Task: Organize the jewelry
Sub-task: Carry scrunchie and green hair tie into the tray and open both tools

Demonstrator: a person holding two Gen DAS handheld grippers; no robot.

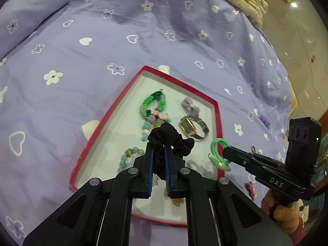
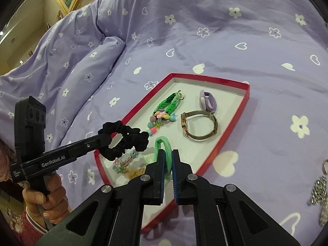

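Observation:
A shallow red-rimmed tray (image 1: 216, 110) (image 2: 247, 94) lies on a lilac bedspread. In it rest a green braided strap with beads (image 1: 150, 104) (image 2: 169, 103), a lilac bow tie (image 1: 190, 105) (image 2: 208, 102), a gold wristwatch (image 1: 193, 128) (image 2: 199, 126) and a pale bead bracelet (image 1: 128, 156) (image 2: 124, 163). My left gripper (image 1: 158, 147) (image 2: 107, 138) is shut on a black scrunchie (image 1: 174, 141) (image 2: 127, 139), hanging over the tray. My right gripper (image 2: 168, 154) (image 1: 224, 150) is shut on a green hair tie (image 2: 163, 145) (image 1: 218, 154) over the tray's near right side.
The lilac flowered bedspread (image 1: 102, 41) rises into a folded ridge (image 2: 82, 71) at the left. Small purple trinkets (image 1: 263, 120) and a pink one (image 1: 251, 187) lie on the cover right of the tray. A silver sparkly piece (image 2: 319, 190) sits at the right edge. Bare floor (image 1: 297, 41) lies beyond the bed.

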